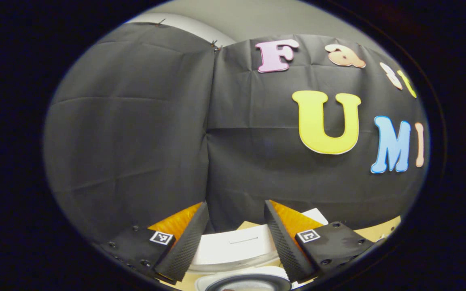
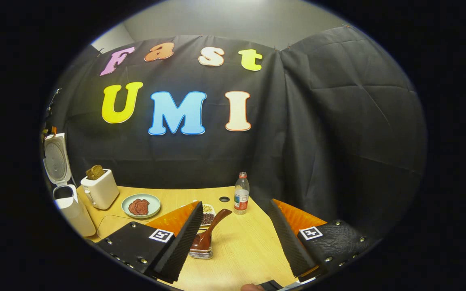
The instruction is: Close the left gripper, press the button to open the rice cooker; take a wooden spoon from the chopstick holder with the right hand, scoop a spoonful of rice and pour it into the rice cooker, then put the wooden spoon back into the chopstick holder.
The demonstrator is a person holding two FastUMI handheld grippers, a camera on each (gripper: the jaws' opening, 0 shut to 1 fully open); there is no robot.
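In the right gripper view the white rice cooker [image 2: 70,208] stands at the table's far left with its lid [image 2: 56,159] raised. A dark wooden spoon [image 2: 212,224] leans in a low holder [image 2: 200,252] on the table, in front of a small dish of grains [image 2: 208,217]. My right gripper [image 2: 235,204] is open above the table, the spoon lying beyond its left finger, untouched. In the left gripper view my left gripper [image 1: 236,207] is open too, hovering over the cooker's white lid [image 1: 237,246] and the dark pot rim [image 1: 249,283].
A white toaster [image 2: 100,188] with bread stands beside the cooker. A pale plate of red slices [image 2: 140,206] lies to its right. Farther back stands a water bottle [image 2: 241,193], next to a small hole [image 2: 224,199] in the wooden table [image 2: 249,242].
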